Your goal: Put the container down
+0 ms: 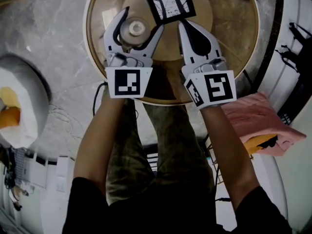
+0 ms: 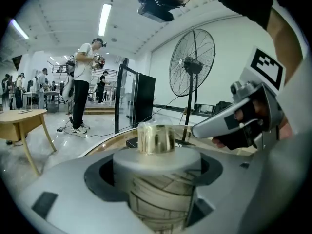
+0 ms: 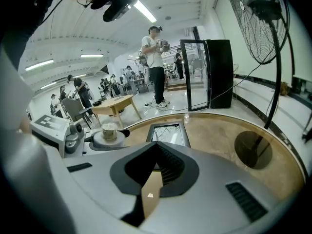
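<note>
Two claws reach over the round wooden surface [image 1: 234, 33]; left of centre, the left claw [image 1: 141, 22] is clamped around the container [image 1: 136, 29], a lidded jar; right of it, the right claw [image 1: 184, 24] is closed and empty, near a framed picture [image 1: 168, 1].

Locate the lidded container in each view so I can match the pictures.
Head view: container upper left, held by the left gripper.
Left gripper view: container fills bottom centre, between the jaws.
Right gripper view: container left of centre, small.
Shared landmark: the round wooden table.
</note>
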`<action>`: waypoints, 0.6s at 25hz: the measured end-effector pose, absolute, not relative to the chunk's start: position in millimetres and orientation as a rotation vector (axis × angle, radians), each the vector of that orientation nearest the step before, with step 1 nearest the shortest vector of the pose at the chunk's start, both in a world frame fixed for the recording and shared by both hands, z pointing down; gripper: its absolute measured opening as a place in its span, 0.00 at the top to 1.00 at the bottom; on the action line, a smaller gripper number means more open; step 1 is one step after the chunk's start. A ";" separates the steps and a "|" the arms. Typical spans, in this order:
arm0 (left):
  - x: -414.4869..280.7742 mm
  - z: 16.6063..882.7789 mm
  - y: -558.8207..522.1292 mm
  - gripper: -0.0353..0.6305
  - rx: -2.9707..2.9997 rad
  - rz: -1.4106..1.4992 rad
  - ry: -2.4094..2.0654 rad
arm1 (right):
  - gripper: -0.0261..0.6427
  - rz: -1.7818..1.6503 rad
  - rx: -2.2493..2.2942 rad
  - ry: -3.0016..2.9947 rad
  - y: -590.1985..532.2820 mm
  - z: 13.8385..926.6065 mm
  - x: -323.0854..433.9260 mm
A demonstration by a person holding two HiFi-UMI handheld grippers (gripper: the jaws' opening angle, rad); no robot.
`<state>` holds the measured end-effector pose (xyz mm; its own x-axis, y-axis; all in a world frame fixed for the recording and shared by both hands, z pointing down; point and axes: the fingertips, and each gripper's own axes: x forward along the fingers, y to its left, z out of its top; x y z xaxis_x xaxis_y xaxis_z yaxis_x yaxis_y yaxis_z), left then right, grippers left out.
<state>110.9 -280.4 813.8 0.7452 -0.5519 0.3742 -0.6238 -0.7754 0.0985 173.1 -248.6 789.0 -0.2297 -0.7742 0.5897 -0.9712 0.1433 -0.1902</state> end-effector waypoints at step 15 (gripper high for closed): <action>102.1 817.4 -269.4 0.42 2.761 0.569 -0.896 | 0.93 0.809 1.678 -2.039 -231.1 783.8 166.8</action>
